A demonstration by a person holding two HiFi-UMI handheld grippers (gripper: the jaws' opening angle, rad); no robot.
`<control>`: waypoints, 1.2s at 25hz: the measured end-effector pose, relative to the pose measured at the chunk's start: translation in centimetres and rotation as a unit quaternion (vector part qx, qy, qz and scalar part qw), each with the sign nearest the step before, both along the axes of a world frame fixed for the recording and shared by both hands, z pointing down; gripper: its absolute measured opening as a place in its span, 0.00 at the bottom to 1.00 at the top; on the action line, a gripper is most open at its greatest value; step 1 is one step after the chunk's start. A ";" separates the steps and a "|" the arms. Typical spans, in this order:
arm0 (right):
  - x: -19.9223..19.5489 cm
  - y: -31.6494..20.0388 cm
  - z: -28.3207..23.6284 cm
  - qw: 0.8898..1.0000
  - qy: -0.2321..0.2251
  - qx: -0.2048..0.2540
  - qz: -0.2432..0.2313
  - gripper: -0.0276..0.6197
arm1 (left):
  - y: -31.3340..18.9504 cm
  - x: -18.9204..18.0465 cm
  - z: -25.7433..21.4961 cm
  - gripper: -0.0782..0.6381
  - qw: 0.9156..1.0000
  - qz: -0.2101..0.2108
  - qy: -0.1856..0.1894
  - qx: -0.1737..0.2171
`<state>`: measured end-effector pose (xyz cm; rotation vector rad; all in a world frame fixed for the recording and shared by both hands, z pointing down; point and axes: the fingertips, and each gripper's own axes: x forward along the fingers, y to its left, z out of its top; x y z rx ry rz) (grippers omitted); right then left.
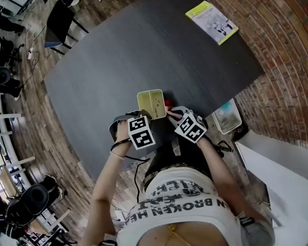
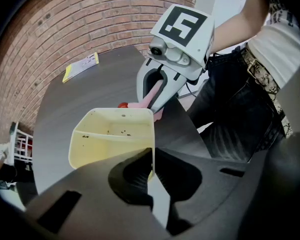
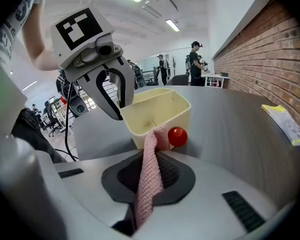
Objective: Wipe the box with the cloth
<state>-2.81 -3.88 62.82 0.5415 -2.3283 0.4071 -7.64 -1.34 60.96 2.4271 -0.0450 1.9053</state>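
A pale yellow box (image 1: 151, 104) stands near the front edge of the dark table (image 1: 118, 60). In the left gripper view the box (image 2: 110, 139) shows an inner divider and dark crumbs. My left gripper (image 2: 151, 171) is shut on the box's near wall and points steeply down. My right gripper (image 3: 149, 184) is shut on a pink knitted cloth (image 3: 151, 174), whose free end touches the outer side of the box (image 3: 157, 111). A small red ball (image 3: 177, 136) lies on the table beside that wall. The head view shows the right gripper (image 1: 172, 115) at the box's right side.
A yellow-edged booklet (image 1: 211, 22) lies at the table's far right. A brick wall (image 1: 277, 60) runs along the right side. A small grey device (image 1: 227, 118) sits off the table's right corner. A chair (image 1: 59, 22) stands at the far left.
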 end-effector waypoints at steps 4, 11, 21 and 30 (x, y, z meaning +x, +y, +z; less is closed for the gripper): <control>0.2 0.0 -0.2 1.000 0.005 -0.003 0.015 0.07 | 0.2 0.3 -0.1 0.13 1.000 -0.025 -0.001 -0.001; 1.9 -0.2 -0.3 0.999 -0.001 -0.002 0.055 0.07 | 0.5 2.4 -0.2 0.13 0.994 -0.112 0.002 -0.009; 2.8 0.7 -0.7 0.998 -0.019 0.002 0.066 0.07 | 0.4 5.9 0.1 0.13 0.977 -0.206 0.015 -0.057; 2.1 1.4 -0.8 0.998 -0.020 0.006 0.064 0.07 | -0.1 8.0 0.3 0.14 0.972 -0.231 0.016 -0.047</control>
